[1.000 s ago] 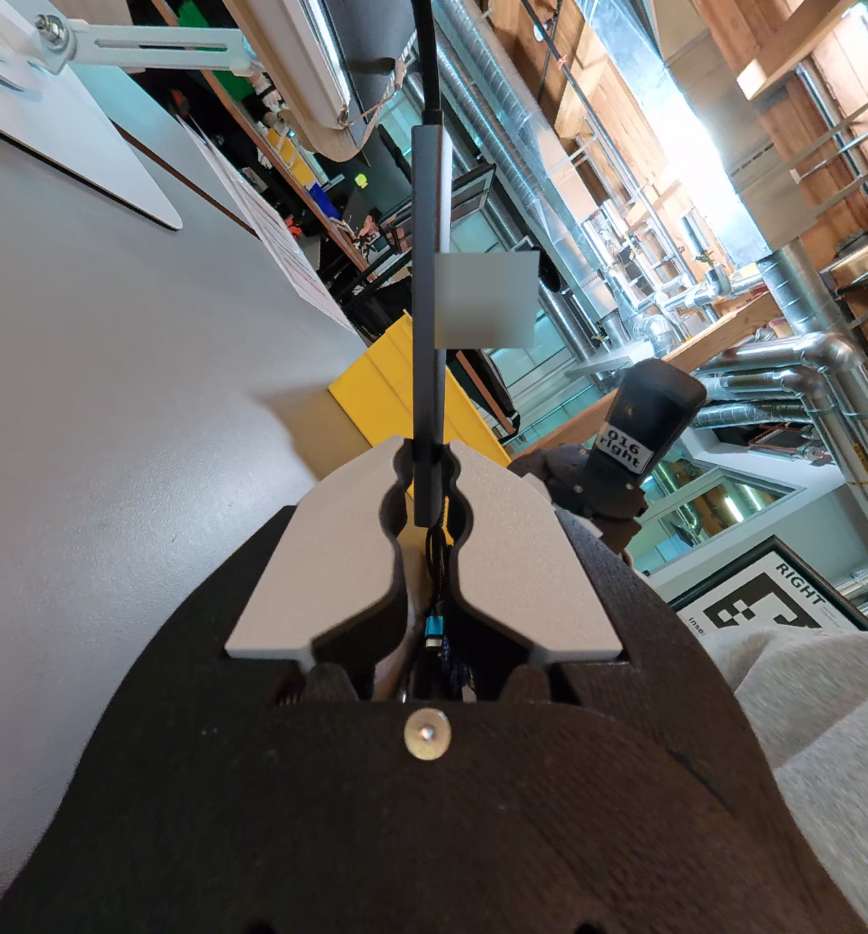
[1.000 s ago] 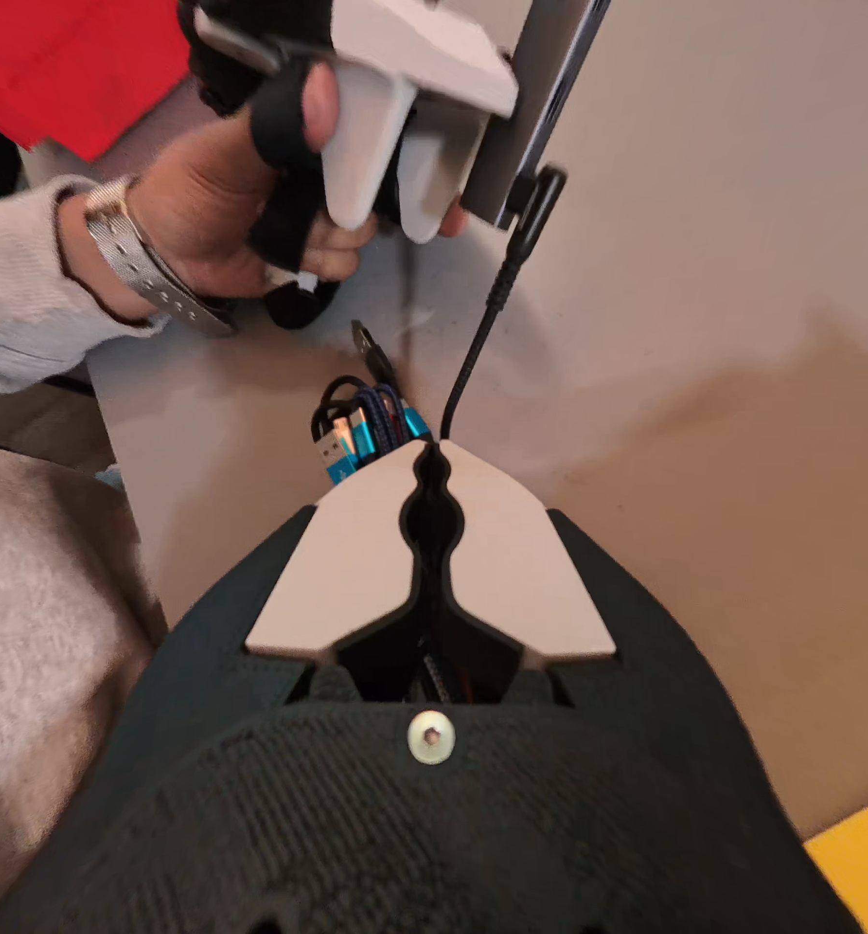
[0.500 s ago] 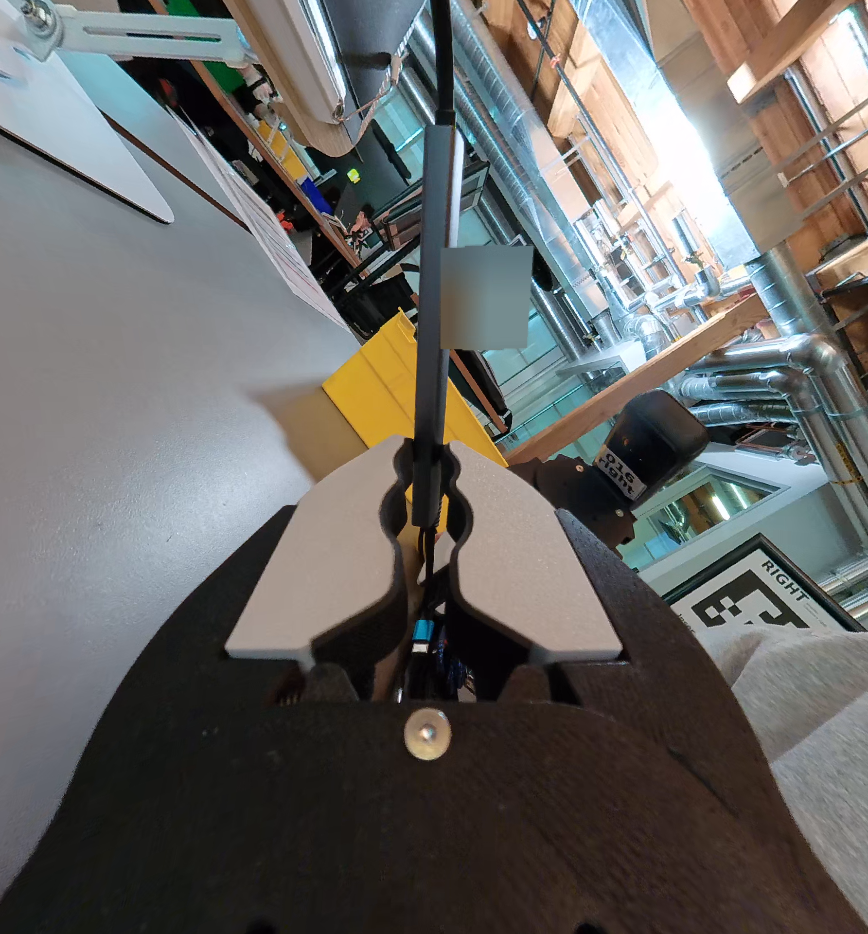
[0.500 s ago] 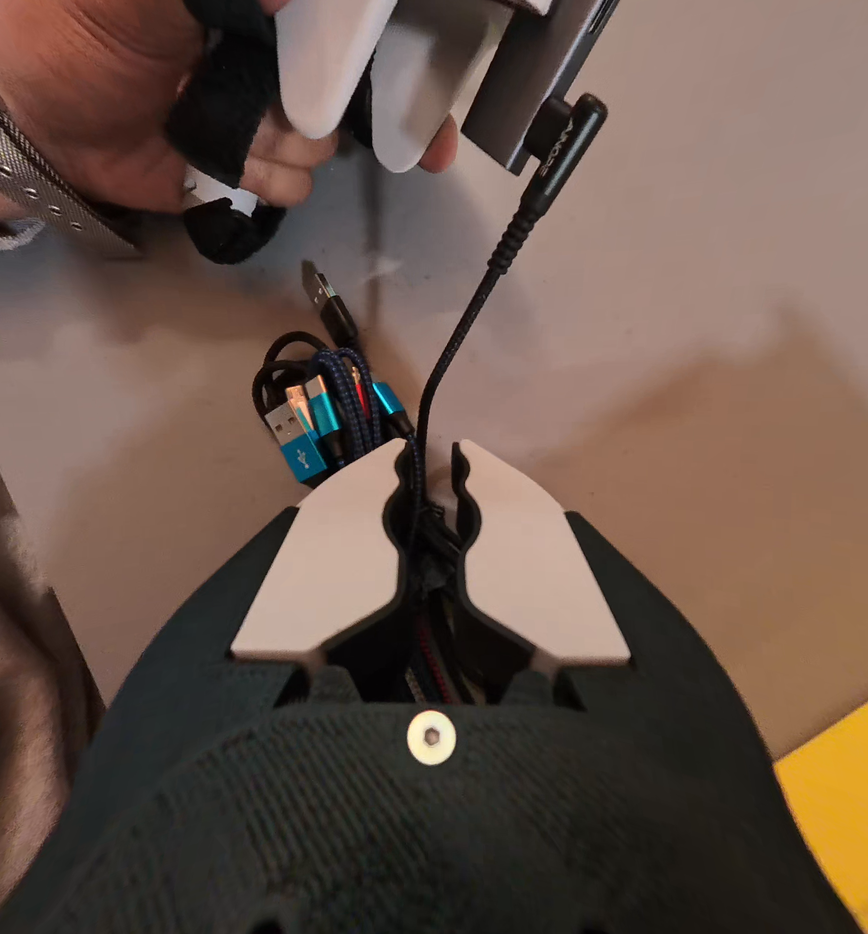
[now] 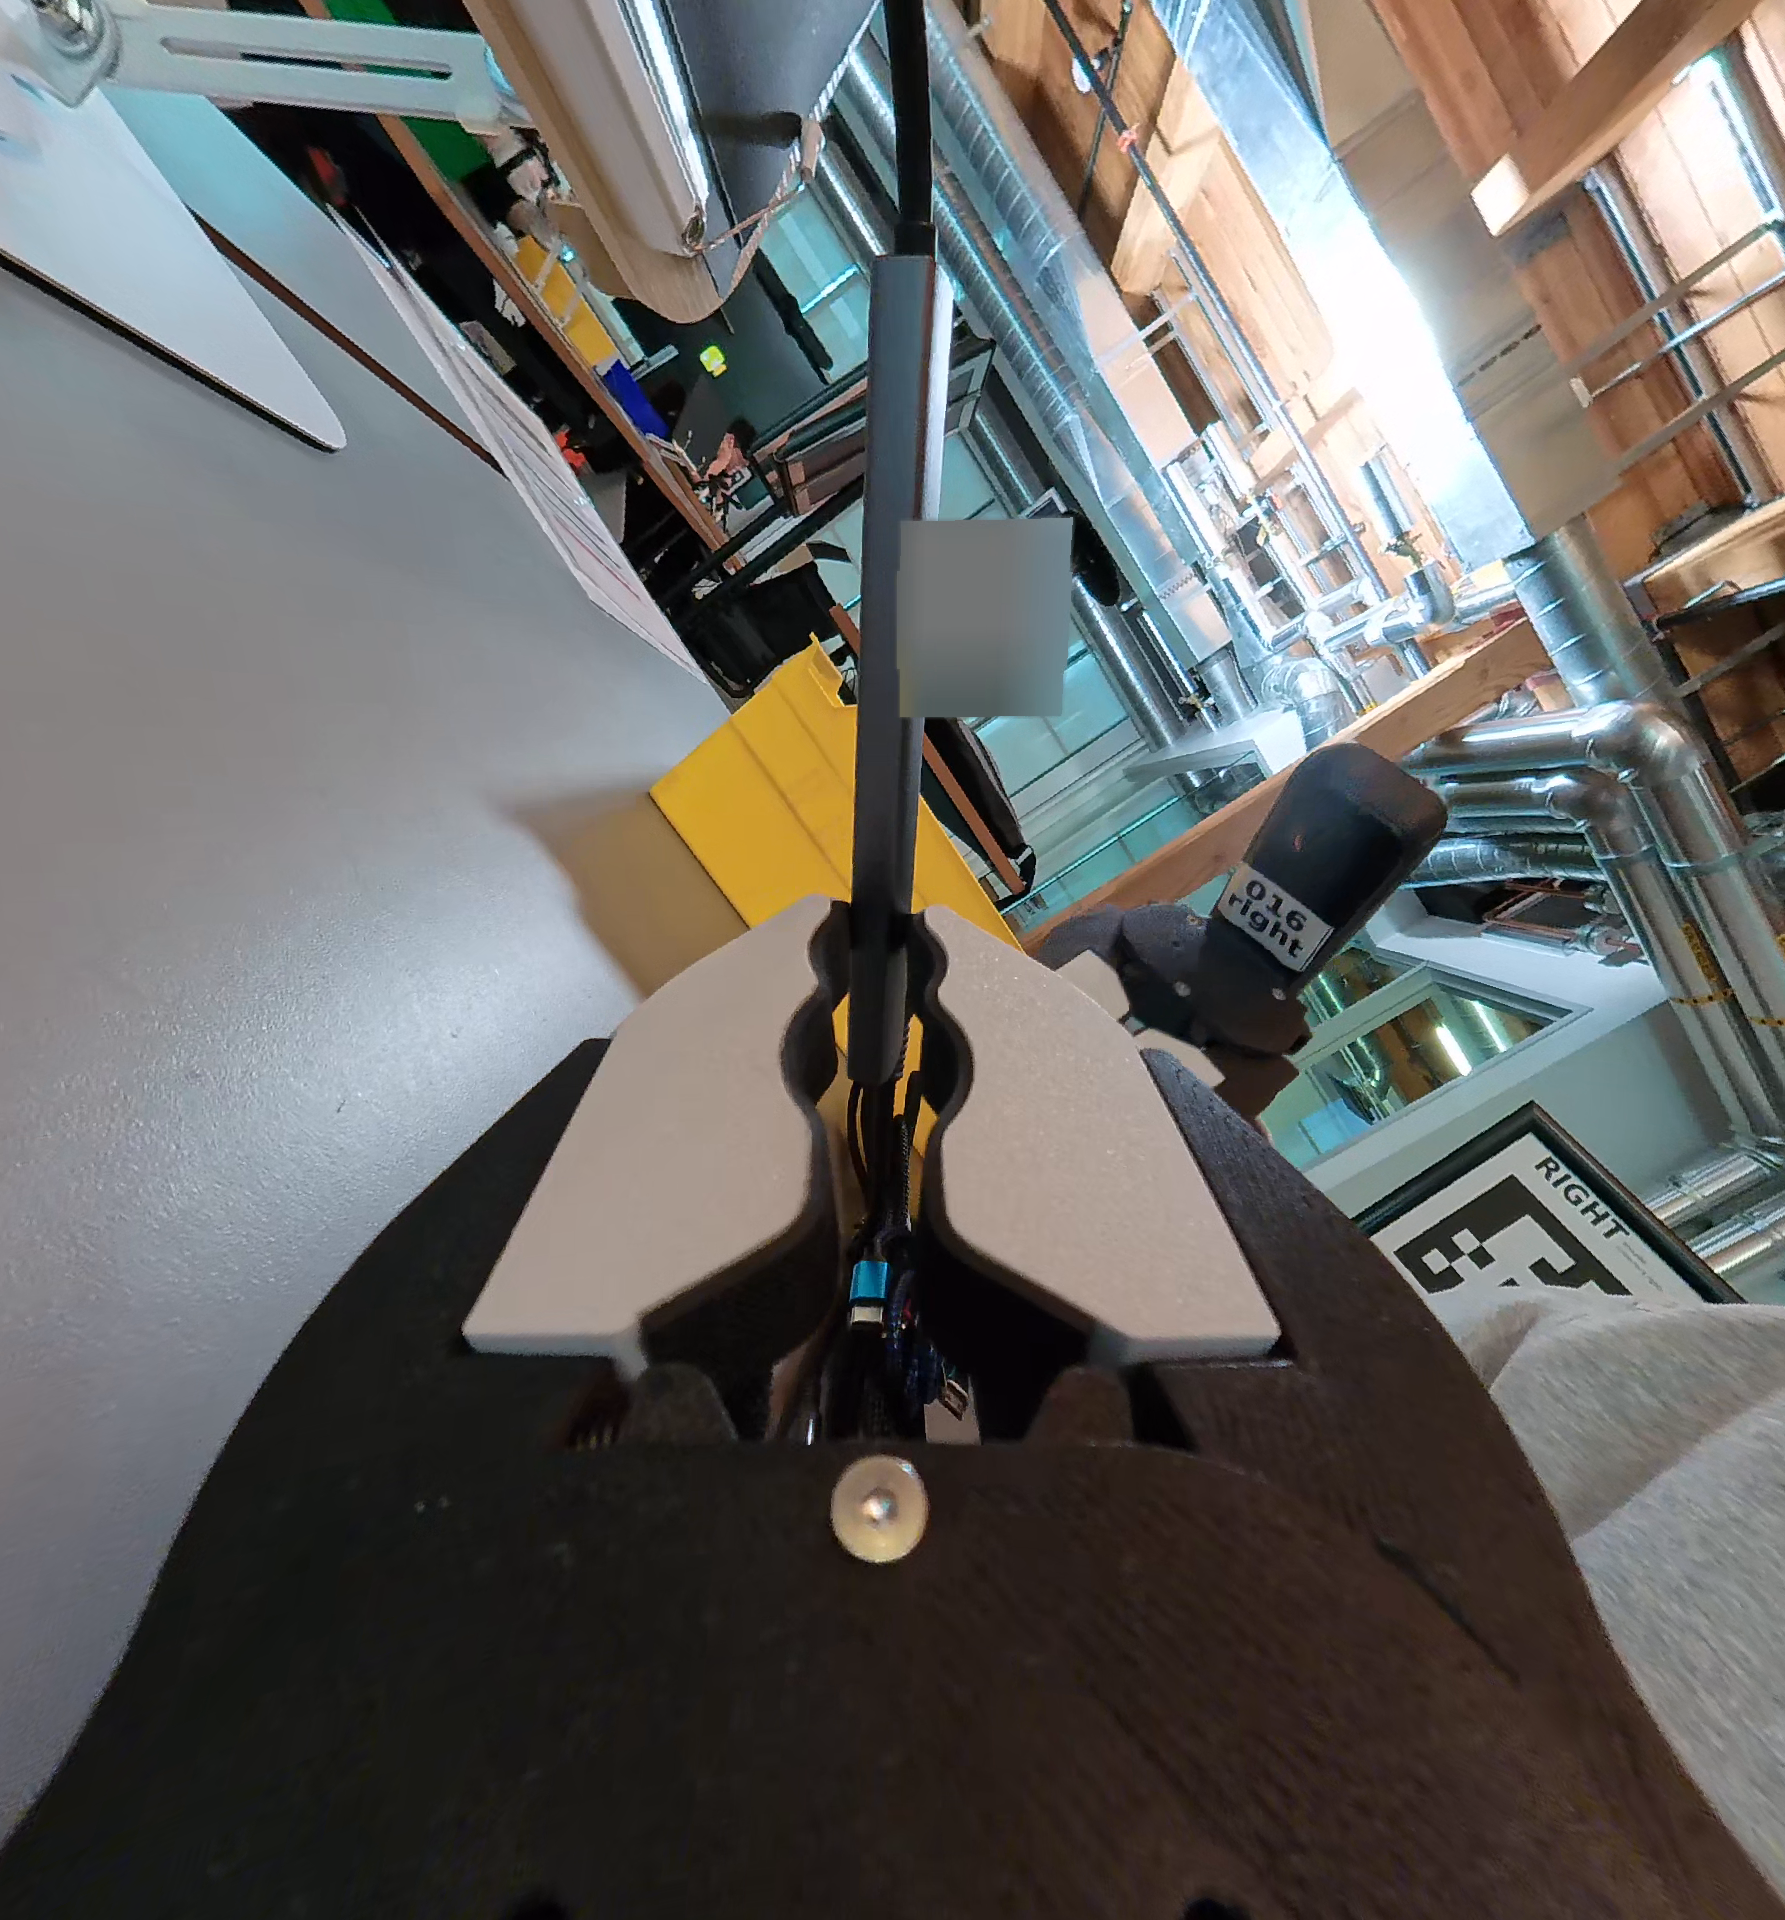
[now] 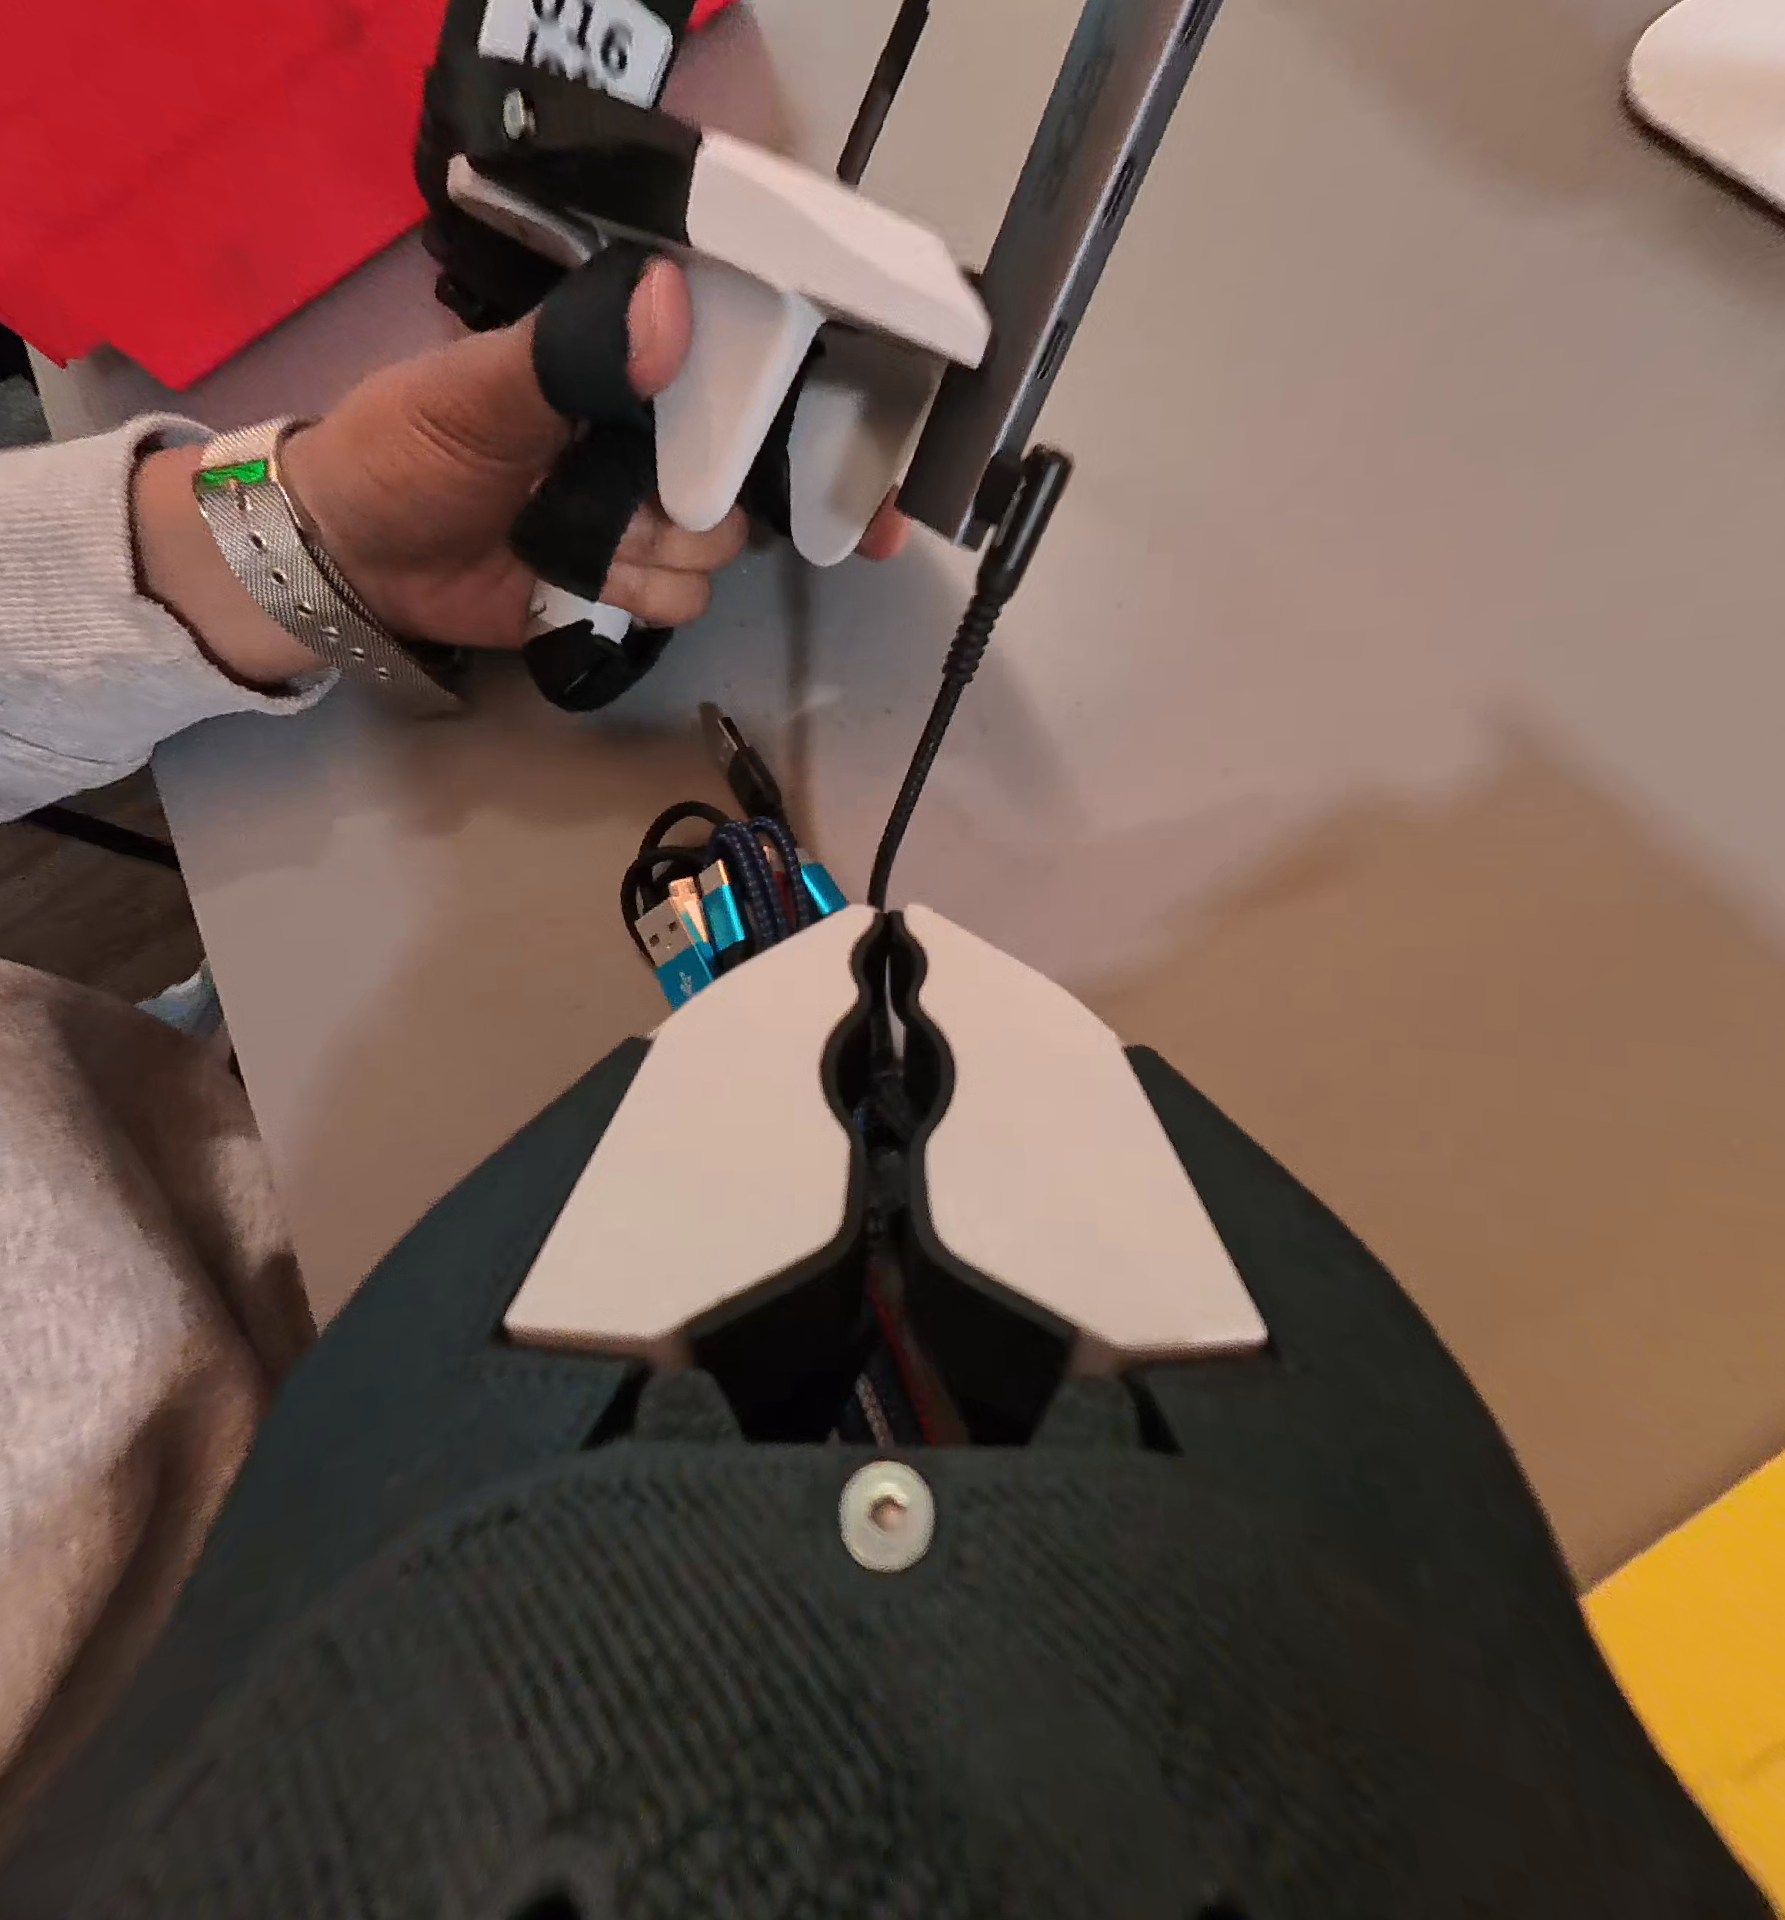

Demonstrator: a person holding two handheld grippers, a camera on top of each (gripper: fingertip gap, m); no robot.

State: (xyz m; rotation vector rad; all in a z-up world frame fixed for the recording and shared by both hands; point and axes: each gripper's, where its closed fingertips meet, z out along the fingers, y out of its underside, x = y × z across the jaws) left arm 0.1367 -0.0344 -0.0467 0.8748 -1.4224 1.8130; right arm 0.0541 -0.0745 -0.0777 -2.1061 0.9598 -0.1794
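Note:
My left gripper (image 5: 880, 920) is shut on a slim grey USB hub (image 5: 888, 623), seen edge-on and held up off the grey table (image 5: 244, 831). In the right wrist view the hub (image 6: 1064, 260) is clamped by the left gripper (image 6: 961, 343), held in a person's hand (image 6: 431, 499). A black braided cable (image 6: 929, 748) is plugged into the hub's lower end by a black connector (image 6: 1018, 499). My right gripper (image 6: 888, 914) is shut on that cable, a short way below the plug. A bundle of USB cables (image 6: 722, 894) with blue plugs lies on the table just left of its fingertips.
A yellow bin (image 5: 774, 821) stands at the table's edge and shows at the right wrist view's lower right corner (image 6: 1750, 1662). A red sheet (image 6: 140, 156) lies at the far left. A white board (image 6: 1761, 114) lies at the upper right. The right gripper (image 5: 1283, 914) shows in the left wrist view. My right fingertips sit around 10 cm from my left ones.
My right gripper's jaws parted slightly around the cable half a second ago and are shut on it again. The left gripper with the hub came nearer, then drew back.

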